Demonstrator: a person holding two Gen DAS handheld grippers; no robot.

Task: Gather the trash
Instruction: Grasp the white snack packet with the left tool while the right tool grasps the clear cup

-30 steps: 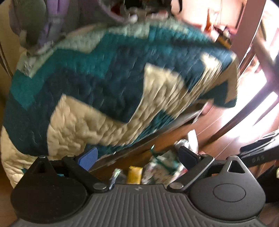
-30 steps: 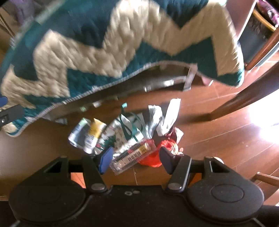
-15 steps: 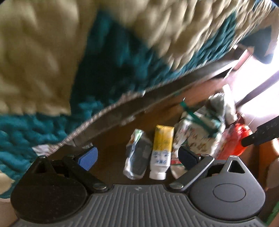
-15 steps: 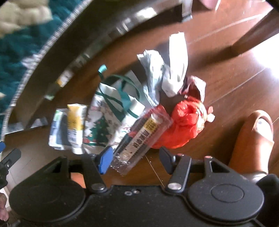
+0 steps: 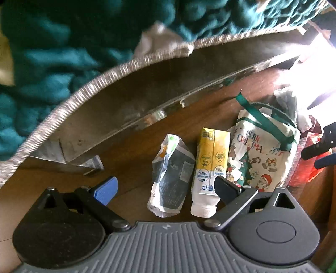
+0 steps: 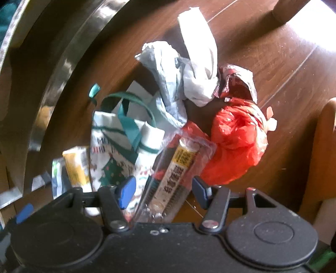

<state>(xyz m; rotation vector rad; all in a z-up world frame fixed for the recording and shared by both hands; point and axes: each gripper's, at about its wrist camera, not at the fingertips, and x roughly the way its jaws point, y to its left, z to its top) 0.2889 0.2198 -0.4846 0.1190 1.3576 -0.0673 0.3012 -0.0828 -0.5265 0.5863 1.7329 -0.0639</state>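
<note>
A heap of trash lies on the wooden floor. In the left wrist view my left gripper [image 5: 166, 189] is open just above a crushed grey-and-white carton [image 5: 171, 178] and a yellow drink carton [image 5: 210, 168], with a Christmas gift bag [image 5: 262, 151] to their right. My right gripper [image 6: 163, 192] is open too. A clear plastic package with a yellow label [image 6: 176, 174] lies between its fingers, and the pads stand clear of it. Beyond it are a red plastic bag [image 6: 235, 142], crumpled white and grey bags [image 6: 184, 69] and the gift bag [image 6: 113, 151].
A teal quilt [image 5: 63, 63] hangs over a shiny metal bed rail [image 5: 147, 113] right behind the trash. A dark furniture leg [image 6: 294, 10] stands at the far right, and a brown slipper-like shape [image 6: 323, 147] sits beside the red bag.
Both grippers have sunk from quilt height to just above the floor, so the trash now fills both views. The right gripper rolled and now has the clear package between its fingers.
</note>
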